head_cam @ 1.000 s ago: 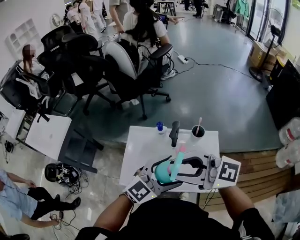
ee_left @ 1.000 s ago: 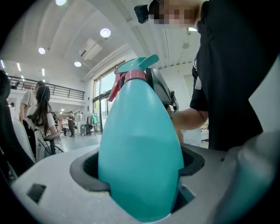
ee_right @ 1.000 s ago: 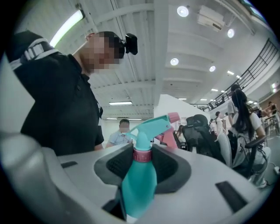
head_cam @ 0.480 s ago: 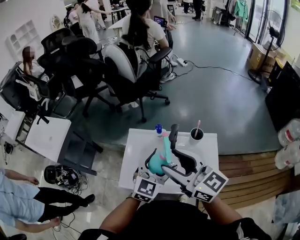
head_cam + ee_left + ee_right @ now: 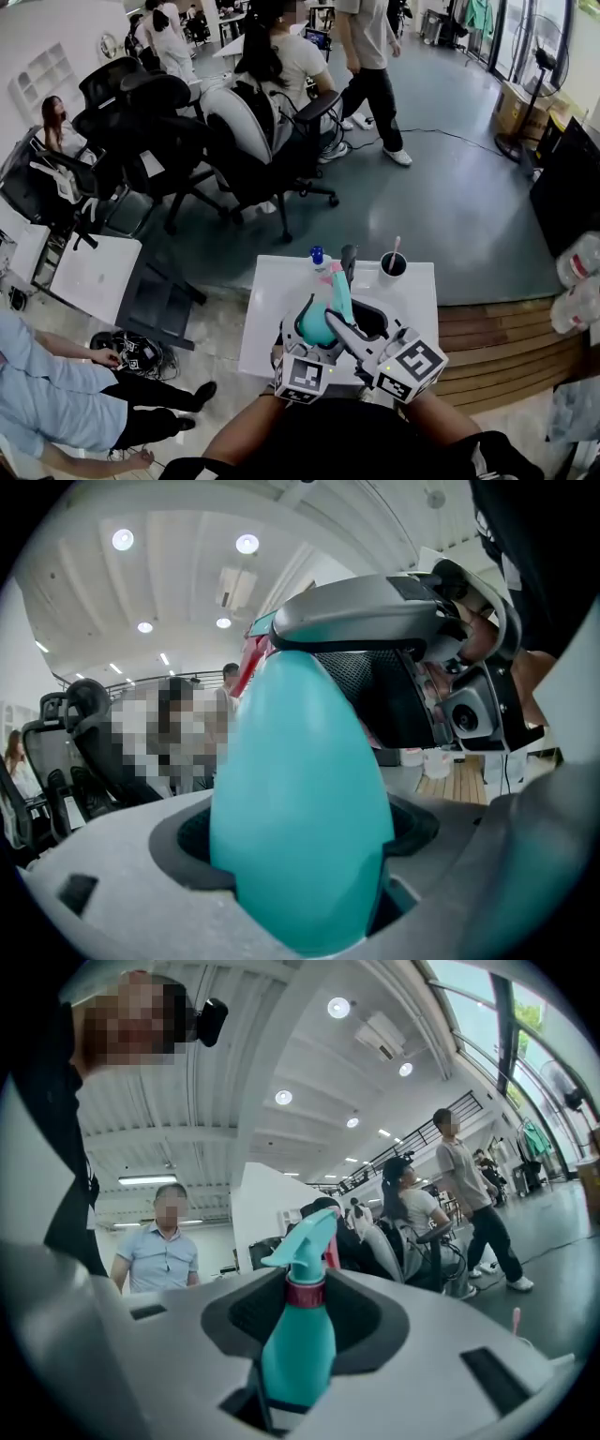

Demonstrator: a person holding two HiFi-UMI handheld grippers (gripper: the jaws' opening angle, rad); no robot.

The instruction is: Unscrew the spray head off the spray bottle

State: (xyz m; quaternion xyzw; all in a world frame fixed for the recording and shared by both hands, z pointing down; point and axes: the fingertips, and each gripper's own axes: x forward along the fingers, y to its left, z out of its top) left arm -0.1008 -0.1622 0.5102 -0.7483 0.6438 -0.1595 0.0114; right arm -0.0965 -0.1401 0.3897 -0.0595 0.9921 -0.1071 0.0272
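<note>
Left tongs [image 5: 300,892]: clenched low on the body of the teal bottle [image 5: 300,789], which fills the gap between the jaws.
Right tongs [image 5: 298,1358]: clenched on the same bottle, on its body below the red collar [image 5: 305,1293]. In the left gripper view one of its jaws crosses the bottle's shoulder.
Marker cubes: in the head view the left one [image 5: 305,375] is at 6 o'clock of the bottle and the right one [image 5: 413,361] at 4 o'clock, the two near each other.
Bottle: held by both tongs over the near half of the white worktop [image 5: 267,300], leaning toward 12 o'clock. Whether its base touches the worktop cannot be told.
Spray head [image 5: 305,1241]: teal, seated on the collar and clear of both tongs, with its nozzle toward 9 o'clock in the right gripper view.
Small bottle [image 5: 319,255]: blue cap, at the worktop's far edge, at 12 o'clock of the spray head.
Dark upright thing [image 5: 350,264]: just beside the small bottle at its 3 o'clock; kind unclear.
Cup [image 5: 395,266]: dark, at the worktop's far right, at 1 o'clock of the bottle, with a stick [image 5: 398,248] standing in it.
Chairs [image 5: 159,122]: black office chairs at 11 o'clock, well apart from the worktop.
People: one seated [image 5: 286,61] at 12 o'clock, and one mid-stride [image 5: 370,66] just beside at 1 o'clock.
</note>
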